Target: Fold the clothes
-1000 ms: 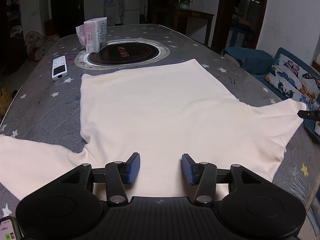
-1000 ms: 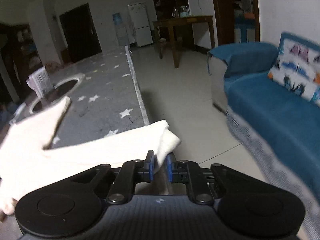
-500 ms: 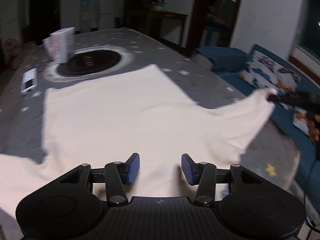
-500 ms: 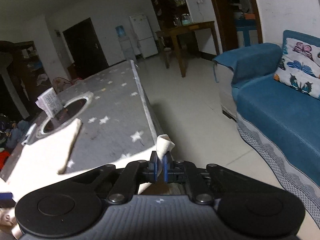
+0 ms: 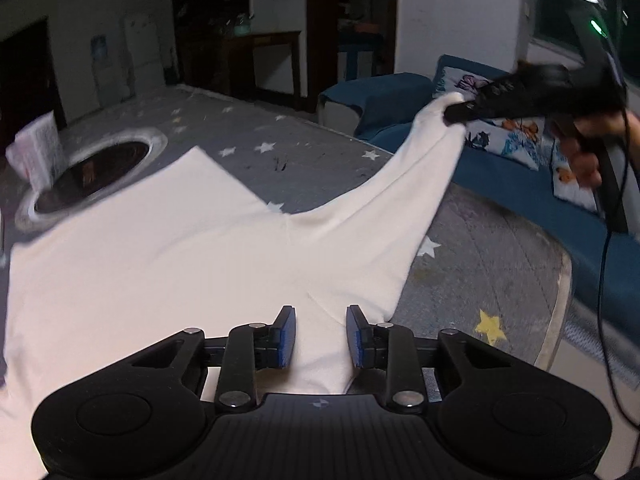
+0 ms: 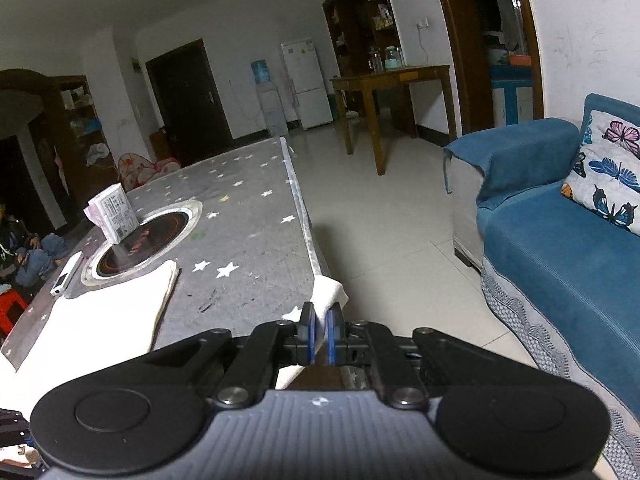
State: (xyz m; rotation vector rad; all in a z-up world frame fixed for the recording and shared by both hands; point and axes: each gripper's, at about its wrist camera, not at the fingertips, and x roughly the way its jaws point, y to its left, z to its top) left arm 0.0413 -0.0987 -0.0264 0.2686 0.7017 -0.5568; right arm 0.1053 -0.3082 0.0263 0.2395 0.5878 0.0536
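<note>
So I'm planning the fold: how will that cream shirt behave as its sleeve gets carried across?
Probably floppy: the sleeve sags in a curve below the right gripper. Likely light, since a pinch of the cuff lifts it. The shirt may drag along the star-print table cover; the open left gripper pins nothing.

Shirt [image 5: 168, 264]: plain cream-white
Bench cover [image 6: 240, 216]: grey w/ white stars, one yellow star
Fingers [image 5: 286, 338]: blue pads, black frame
Sofa [image 6: 560, 264]: blue; grey patterned skirt
Cushion on sofa [image 6: 608, 168]: white w/ multicolour butterflies
Box [image 6: 114, 218]: white, pink edge
</note>
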